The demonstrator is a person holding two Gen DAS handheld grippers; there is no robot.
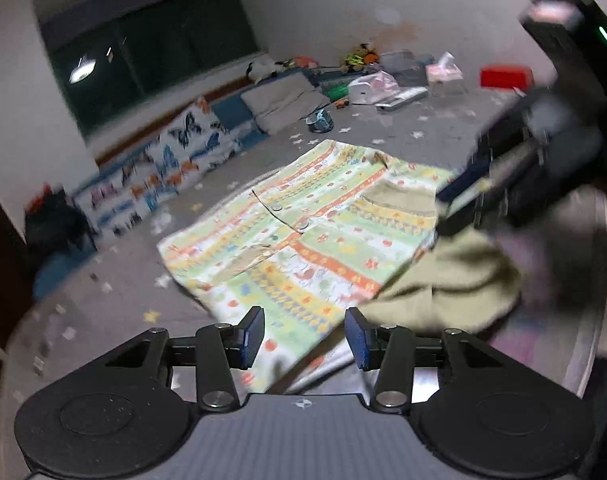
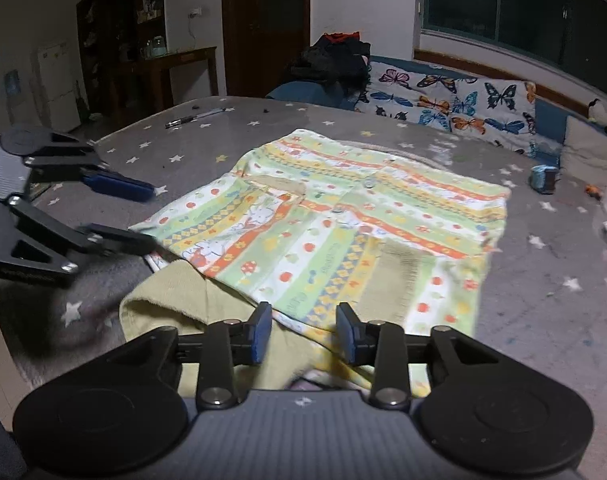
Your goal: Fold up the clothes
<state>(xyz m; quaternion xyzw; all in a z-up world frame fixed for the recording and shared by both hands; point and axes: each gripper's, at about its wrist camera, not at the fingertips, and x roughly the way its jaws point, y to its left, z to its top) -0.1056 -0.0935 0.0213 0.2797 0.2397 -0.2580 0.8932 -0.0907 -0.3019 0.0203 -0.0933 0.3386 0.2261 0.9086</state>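
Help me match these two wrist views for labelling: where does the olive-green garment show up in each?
Left wrist view: olive-green garment at right of centre, against the patterned garment's right edge.
Right wrist view: olive-green garment at lower left, under the patterned garment's near corner, by the right tool.
Shared landmark: butterfly cushion.

My left gripper (image 2: 143, 216) crowds the shirt (image 2: 343, 224) at nine o'clock; bare bedsheet (image 2: 543, 300) lies passable at three o'clock.
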